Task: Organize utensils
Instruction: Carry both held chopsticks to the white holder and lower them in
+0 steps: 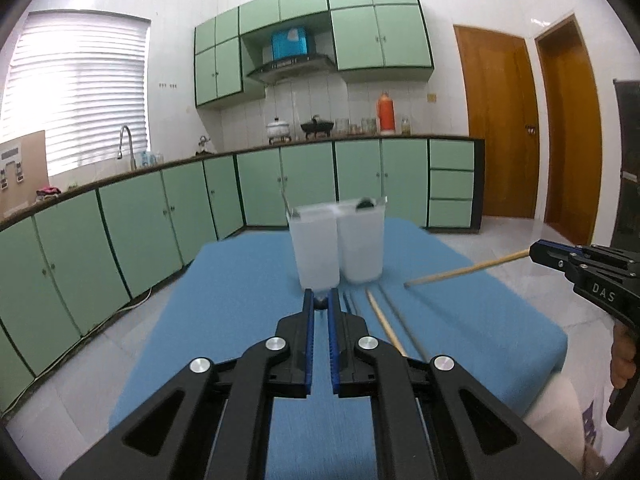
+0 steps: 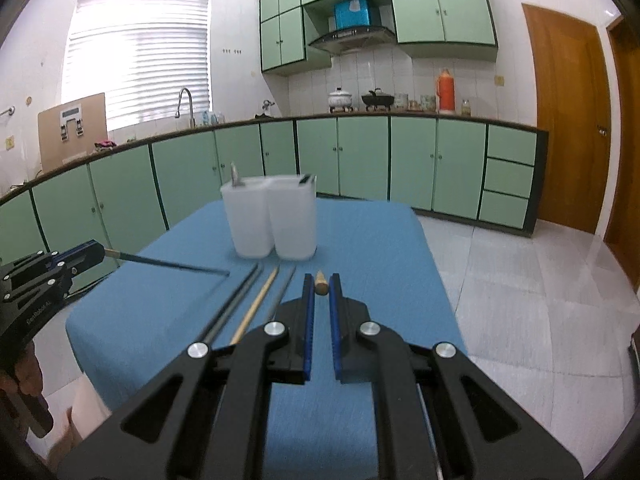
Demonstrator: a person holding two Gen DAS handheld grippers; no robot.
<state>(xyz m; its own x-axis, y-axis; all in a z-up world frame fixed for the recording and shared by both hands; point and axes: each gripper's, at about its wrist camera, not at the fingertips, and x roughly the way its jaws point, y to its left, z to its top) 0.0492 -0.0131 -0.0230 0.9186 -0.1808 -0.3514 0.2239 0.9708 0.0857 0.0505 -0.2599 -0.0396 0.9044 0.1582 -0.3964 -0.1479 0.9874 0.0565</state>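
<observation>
My left gripper (image 1: pixel 320 299) is shut on the end of a dark chopstick (image 2: pixel 172 265), which sticks out sideways above the blue table (image 1: pixel 240 280). My right gripper (image 2: pixel 321 280) is shut on the butt of a wooden chopstick (image 1: pixel 464 270), also held off the cloth. Each gripper shows in the other's view: the left gripper (image 2: pixel 96 254) at the left edge, the right gripper (image 1: pixel 536 250) at the right. A white two-cup holder (image 2: pixel 272 220) stands ahead of both. One wooden chopstick (image 2: pixel 256 304) and dark chopsticks (image 2: pixel 236 304) lie on the cloth before it.
A metal utensil handle (image 2: pixel 235 174) pokes out of the holder's left cup and a dark item (image 2: pixel 306 179) out of its right cup. Green cabinets (image 1: pixel 140 216) run along the far and left walls. White floor (image 2: pixel 520 280) and wooden doors (image 1: pixel 500 120) lie to the right.
</observation>
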